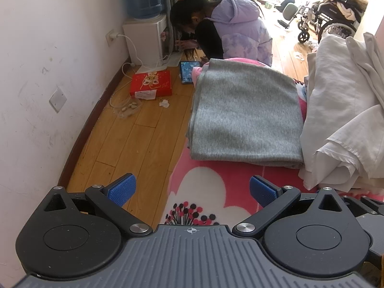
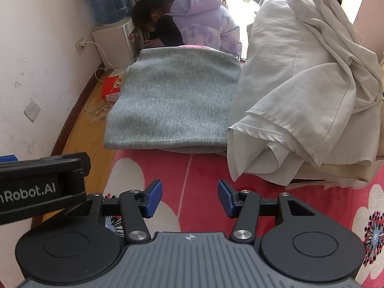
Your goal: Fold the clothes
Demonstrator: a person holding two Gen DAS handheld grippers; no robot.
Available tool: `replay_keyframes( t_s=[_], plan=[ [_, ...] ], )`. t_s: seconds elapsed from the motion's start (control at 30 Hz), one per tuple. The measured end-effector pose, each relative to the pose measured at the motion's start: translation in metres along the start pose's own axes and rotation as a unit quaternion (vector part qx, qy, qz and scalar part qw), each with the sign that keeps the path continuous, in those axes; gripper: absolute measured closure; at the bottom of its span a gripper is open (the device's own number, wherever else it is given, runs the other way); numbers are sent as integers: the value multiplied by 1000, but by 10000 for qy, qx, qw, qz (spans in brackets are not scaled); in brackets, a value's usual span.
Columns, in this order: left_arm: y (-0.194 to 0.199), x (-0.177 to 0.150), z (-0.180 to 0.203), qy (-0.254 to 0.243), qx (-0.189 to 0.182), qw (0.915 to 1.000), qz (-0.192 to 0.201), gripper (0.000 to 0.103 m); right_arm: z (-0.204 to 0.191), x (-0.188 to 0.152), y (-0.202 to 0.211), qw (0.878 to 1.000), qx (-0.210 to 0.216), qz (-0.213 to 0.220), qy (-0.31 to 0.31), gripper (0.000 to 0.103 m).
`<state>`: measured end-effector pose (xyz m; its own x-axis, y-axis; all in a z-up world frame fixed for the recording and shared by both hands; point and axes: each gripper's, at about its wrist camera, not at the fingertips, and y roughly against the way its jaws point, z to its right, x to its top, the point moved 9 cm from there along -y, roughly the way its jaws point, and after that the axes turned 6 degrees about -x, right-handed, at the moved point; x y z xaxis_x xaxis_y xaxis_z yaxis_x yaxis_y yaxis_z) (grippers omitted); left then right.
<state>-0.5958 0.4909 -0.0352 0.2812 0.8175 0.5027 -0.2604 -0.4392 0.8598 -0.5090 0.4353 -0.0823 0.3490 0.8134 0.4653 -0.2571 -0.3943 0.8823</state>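
Both hand-held grippers, left (image 1: 192, 189) and right (image 2: 189, 198), are hovering open and empty over the pink blanket (image 2: 204, 172). Ahead, the folded grey garment (image 2: 175, 100) is overhanging the edge; a careless nudge risks it sliding floorward or toppling the white pile (image 2: 300, 91).
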Motion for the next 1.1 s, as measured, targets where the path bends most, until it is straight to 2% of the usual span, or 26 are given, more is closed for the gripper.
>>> replay_keyframes(
  t_s=[1.1],
  plan=[
    [2, 6, -8, 95, 20, 9999, 67, 1, 1, 6, 1, 9999, -91, 36, -116, 48]
  ],
)
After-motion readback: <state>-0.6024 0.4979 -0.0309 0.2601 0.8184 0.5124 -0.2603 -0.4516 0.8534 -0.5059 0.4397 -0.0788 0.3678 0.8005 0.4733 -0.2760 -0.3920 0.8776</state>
